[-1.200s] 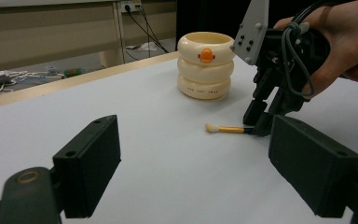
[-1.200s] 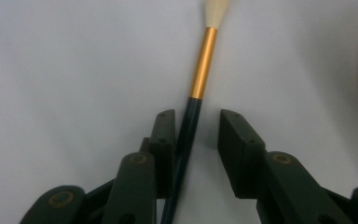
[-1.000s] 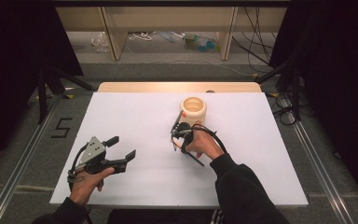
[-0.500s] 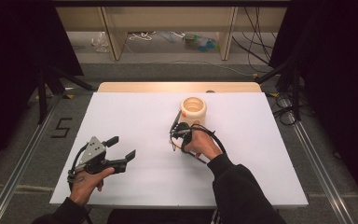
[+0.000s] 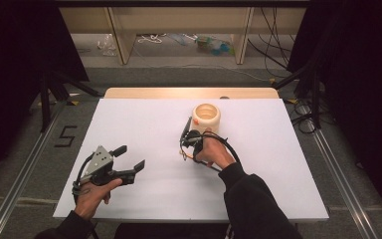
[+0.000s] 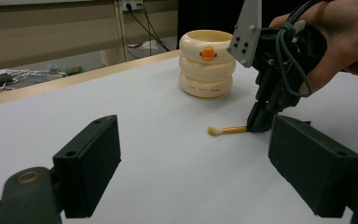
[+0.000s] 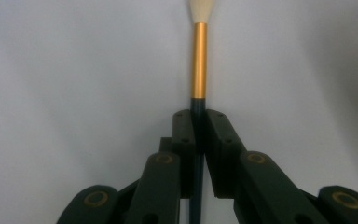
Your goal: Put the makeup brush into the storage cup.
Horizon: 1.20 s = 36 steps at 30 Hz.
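A small brush with a dark handle, gold ferrule and cream bristles is clamped by its handle in my right gripper, which is shut on it. In the left gripper view the brush lies level and low over the white table, bristles pointing away from the right gripper. A cream ringed holder with an orange duck beak stands upright just beyond the right gripper. My left gripper hovers at the front left, open and holding nothing, its jaws wide apart.
The white table top has a wooden strip along its far edge. Behind it are a low shelf and loose cables on the floor. Metal rails run along both sides of the table.
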Tool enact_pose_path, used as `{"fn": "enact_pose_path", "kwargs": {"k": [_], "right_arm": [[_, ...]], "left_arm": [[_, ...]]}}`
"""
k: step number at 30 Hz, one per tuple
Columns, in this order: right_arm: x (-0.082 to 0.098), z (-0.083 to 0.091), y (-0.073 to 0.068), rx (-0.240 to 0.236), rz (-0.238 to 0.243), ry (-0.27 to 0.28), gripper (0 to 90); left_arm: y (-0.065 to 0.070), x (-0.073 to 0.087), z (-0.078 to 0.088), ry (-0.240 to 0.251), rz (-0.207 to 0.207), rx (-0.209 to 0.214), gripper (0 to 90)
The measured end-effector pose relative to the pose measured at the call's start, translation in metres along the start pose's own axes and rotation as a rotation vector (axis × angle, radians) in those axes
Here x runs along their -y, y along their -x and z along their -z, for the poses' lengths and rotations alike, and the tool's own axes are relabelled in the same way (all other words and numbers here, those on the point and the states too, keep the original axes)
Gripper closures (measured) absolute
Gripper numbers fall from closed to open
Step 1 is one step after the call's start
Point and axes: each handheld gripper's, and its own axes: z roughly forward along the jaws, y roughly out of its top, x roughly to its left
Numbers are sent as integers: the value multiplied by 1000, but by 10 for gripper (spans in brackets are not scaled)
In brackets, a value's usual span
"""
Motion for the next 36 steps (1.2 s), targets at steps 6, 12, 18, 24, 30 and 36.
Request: {"fn": "enact_pose_path", "kwargs": {"k": [6, 12, 18, 24, 30, 36], "right_arm": [[-1, 0, 2, 22, 42, -13, 832], [0, 1, -3, 45, 52, -16, 832], [6, 13, -5, 45, 38, 69, 833], [14, 30, -5, 73, 50, 175, 833], [24, 51, 2, 101, 30, 365, 832], [37, 64, 11, 131, -29, 562, 832]], "left_arm": [[-1, 0, 0, 1, -1, 0, 166], [-1, 0, 0, 0, -9, 1, 166], [-1, 0, 0, 1, -4, -1, 167], [-2, 0, 0, -4, -7, 3, 167], [-1, 0, 0, -2, -8, -1, 167], [-1, 0, 0, 1, 12, -4, 167]]}}
